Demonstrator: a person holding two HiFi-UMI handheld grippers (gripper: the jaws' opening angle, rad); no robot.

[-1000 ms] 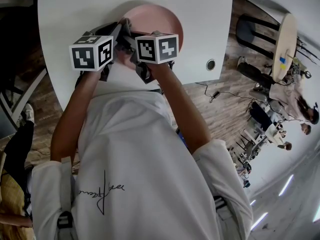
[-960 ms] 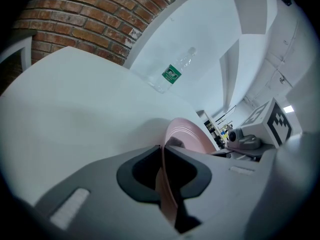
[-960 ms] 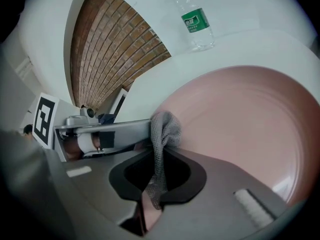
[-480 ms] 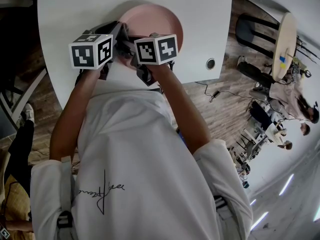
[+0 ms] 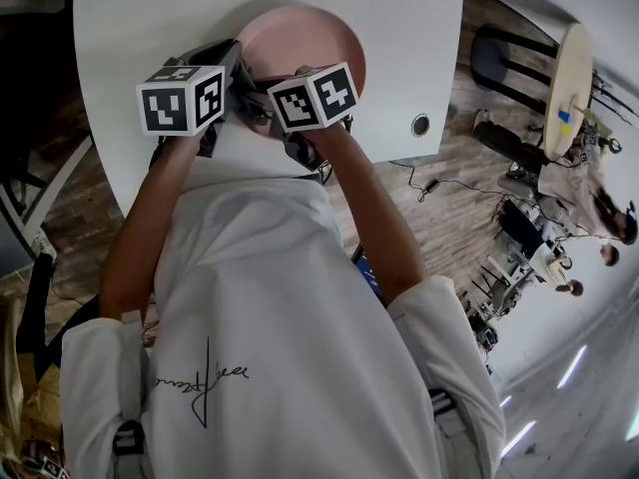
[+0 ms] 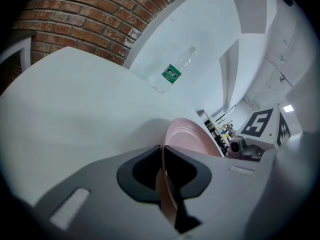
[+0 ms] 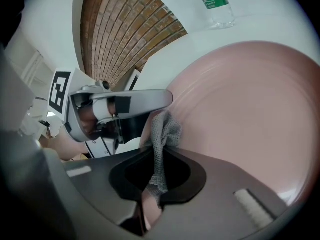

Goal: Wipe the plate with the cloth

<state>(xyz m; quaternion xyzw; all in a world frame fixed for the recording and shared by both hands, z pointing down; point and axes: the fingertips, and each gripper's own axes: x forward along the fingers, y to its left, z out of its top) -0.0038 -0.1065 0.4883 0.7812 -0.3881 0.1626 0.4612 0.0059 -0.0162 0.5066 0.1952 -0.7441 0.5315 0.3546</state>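
A pink plate (image 5: 312, 36) rests on the white table (image 5: 140, 18), tilted up at its near edge. My left gripper (image 6: 162, 153) is shut on the plate's rim (image 6: 186, 138), which runs edge-on between its jaws. My right gripper (image 7: 158, 156) is shut on a grey mesh cloth (image 7: 163, 133). The cloth's bunched end presses on the plate's inner face (image 7: 245, 114) close to the left gripper (image 7: 120, 103). In the head view both marker cubes (image 5: 182, 98) (image 5: 314, 95) hide the jaws and the cloth.
A clear water bottle with a green label (image 6: 172, 74) (image 7: 215, 0) lies on the table beyond the plate. The table has a round cable hole (image 5: 420, 128) near its right edge. A brick wall (image 7: 120, 29) lies behind. Chairs and a round table (image 5: 567, 78) stand off right.
My right gripper has slid a little to the left across the plate and rolled, its cube now tilted. The left gripper and the plate have stayed put.
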